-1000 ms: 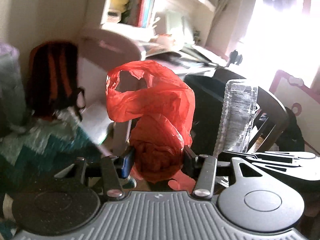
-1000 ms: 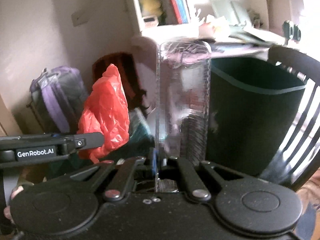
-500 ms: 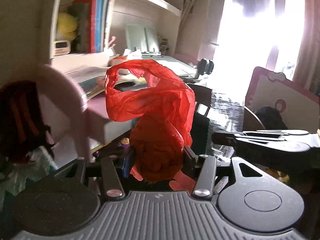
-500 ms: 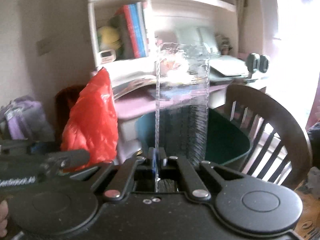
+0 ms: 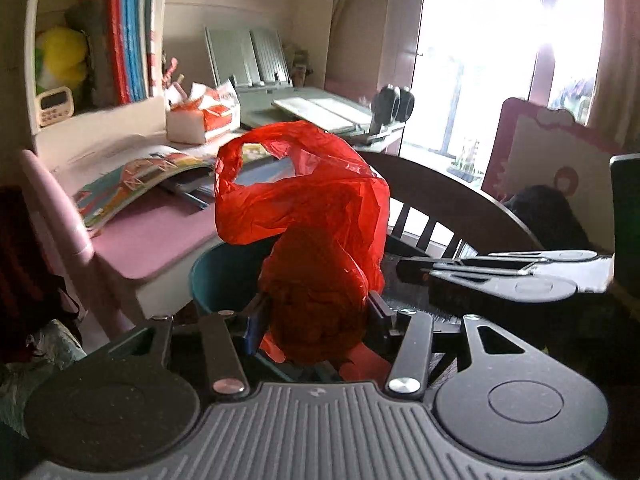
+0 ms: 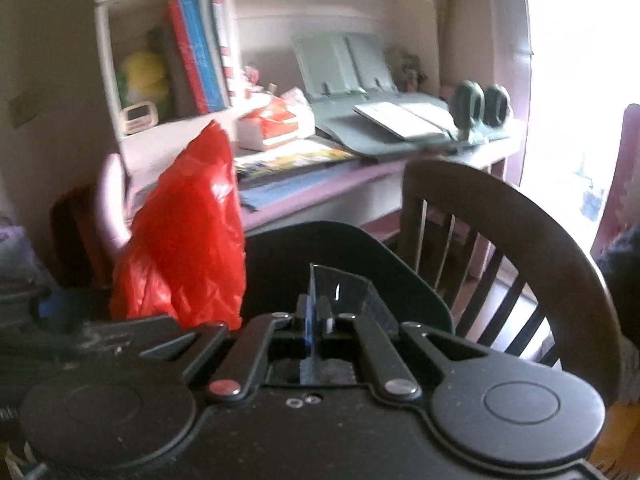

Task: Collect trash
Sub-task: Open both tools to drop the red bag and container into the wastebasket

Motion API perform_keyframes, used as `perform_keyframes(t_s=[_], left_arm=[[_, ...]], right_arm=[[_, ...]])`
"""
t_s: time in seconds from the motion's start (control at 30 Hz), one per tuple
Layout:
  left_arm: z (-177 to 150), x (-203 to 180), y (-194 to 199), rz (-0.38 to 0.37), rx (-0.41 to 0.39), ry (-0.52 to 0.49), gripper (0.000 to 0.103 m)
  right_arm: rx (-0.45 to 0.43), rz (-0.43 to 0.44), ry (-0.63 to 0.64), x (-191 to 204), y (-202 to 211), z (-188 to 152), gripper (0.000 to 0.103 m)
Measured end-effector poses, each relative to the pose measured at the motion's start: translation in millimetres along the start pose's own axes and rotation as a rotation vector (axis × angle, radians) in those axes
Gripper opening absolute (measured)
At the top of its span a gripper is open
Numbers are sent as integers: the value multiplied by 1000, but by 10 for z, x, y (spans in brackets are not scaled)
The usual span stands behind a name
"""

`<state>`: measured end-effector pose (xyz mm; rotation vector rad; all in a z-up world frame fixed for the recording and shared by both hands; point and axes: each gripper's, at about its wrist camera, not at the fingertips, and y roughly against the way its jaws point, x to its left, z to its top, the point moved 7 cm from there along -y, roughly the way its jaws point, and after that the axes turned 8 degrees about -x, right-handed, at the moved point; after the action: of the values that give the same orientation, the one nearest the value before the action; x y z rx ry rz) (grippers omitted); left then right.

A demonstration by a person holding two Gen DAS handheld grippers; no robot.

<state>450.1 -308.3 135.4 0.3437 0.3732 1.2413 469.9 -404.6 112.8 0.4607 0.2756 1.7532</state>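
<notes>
Swinging both tools up over the bin (image 6: 400, 280): left tool (image 5: 316, 316) clenched on red bag (image 5: 304, 216), right tool (image 6: 314, 314) pinching clear plastic container (image 6: 340, 292), now tipped into the bin, drop next.

The left gripper (image 5: 316, 316) has a ribbed grey housing, black round discs at four and eight o'clock, silver screws — the right gripper (image 6: 314, 312) is all black, dusty, blue-edged pads.
</notes>
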Motion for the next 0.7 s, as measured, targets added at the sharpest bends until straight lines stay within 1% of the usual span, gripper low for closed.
perform_keyframes(t_s=[0.17, 0.33, 0.37, 0.43, 0.57, 0.6, 0.63, 0.67, 0.7], left_arm=[[-69, -15, -334, 13, 53, -9, 50], [-237, -29, -633, 11, 124, -30, 50], [-267, -25, -666, 11, 132, -31, 50], [-326, -17, -731, 14, 153, -29, 51], [-351, -31, -768, 15, 153, -54, 53], [-350, -40, -766, 17, 155, -62, 57], [-344, -45, -765, 22, 153, -67, 63], [-335, -45, -754, 30, 146, -66, 66], [-317, -47, -733, 33, 137, -59, 71]], right_arm=[[23, 2, -76, -219, -235, -46, 2], [41, 46, -112, -205, -369, -59, 3], [47, 55, -114, -187, -388, -69, 6], [56, 56, -112, -161, -437, -85, 9], [69, 50, -89, -127, -492, -110, 19], [69, 51, -90, -121, -487, -110, 22], [69, 48, -91, -119, -480, -106, 28], [70, 44, -95, -116, -466, -98, 32], [71, 41, -101, -115, -454, -91, 32]])
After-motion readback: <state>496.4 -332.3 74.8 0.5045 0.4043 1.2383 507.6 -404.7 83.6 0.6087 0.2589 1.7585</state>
